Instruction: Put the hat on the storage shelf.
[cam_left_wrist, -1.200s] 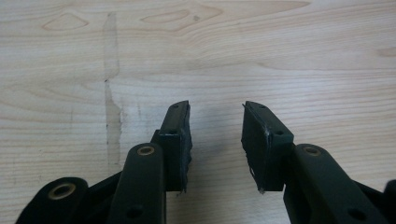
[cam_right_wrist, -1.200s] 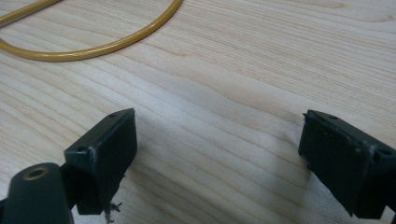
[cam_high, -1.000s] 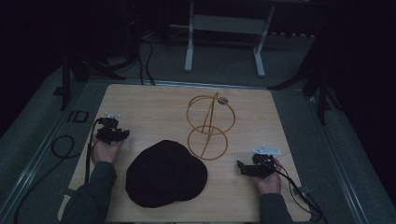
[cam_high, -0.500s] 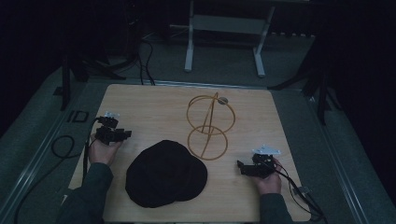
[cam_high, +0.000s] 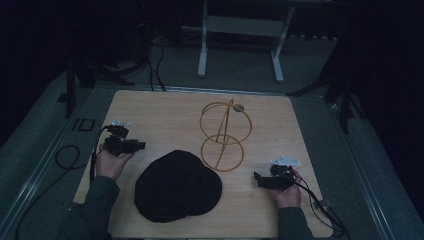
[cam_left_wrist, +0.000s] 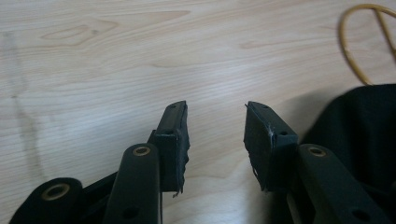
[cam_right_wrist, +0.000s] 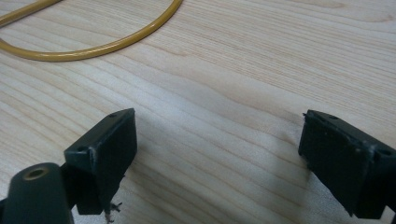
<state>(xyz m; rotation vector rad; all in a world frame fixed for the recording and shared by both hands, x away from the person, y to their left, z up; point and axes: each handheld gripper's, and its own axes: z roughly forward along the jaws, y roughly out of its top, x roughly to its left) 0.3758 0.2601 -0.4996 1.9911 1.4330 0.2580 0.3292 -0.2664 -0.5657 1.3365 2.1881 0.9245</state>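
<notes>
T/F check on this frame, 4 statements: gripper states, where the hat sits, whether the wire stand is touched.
1. Both grippers are open. True: left gripper and right gripper each show a clear gap.
2. The black hat lies between the two hands. True.
3. The right gripper holds the wire stand. False: its jaws are empty, apart from the stand.
4. The hat hangs on the stand. False: it lies flat on the table.
</notes>
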